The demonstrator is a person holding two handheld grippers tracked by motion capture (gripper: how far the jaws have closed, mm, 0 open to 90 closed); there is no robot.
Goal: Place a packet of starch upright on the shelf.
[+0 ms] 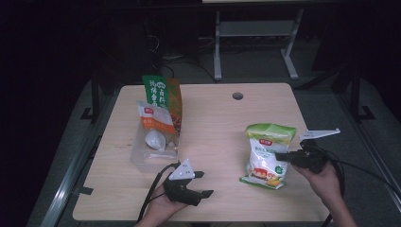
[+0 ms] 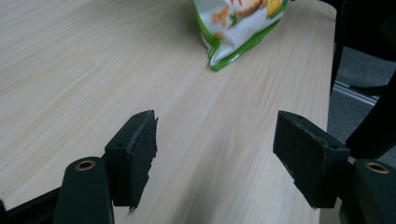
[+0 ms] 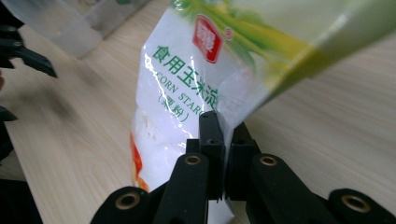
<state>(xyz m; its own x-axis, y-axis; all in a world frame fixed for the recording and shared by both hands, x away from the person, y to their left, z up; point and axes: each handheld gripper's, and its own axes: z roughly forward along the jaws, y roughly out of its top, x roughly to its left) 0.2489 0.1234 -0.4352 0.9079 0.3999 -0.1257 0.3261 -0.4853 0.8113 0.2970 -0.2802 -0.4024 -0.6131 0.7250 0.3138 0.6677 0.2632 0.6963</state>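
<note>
Right gripper (image 3: 223, 140) pinches bag (image 3: 187, 93) labelled "CORN STARCH"

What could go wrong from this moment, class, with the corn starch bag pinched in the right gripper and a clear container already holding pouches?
1. The right gripper pinches only the edge of the corn starch bag, so the slick film could slip out.
2. The clear container already holds two upright pouches; adding the bag may knock them over.
3. The left gripper rests open on the table, so nothing steadies the container.
</note>
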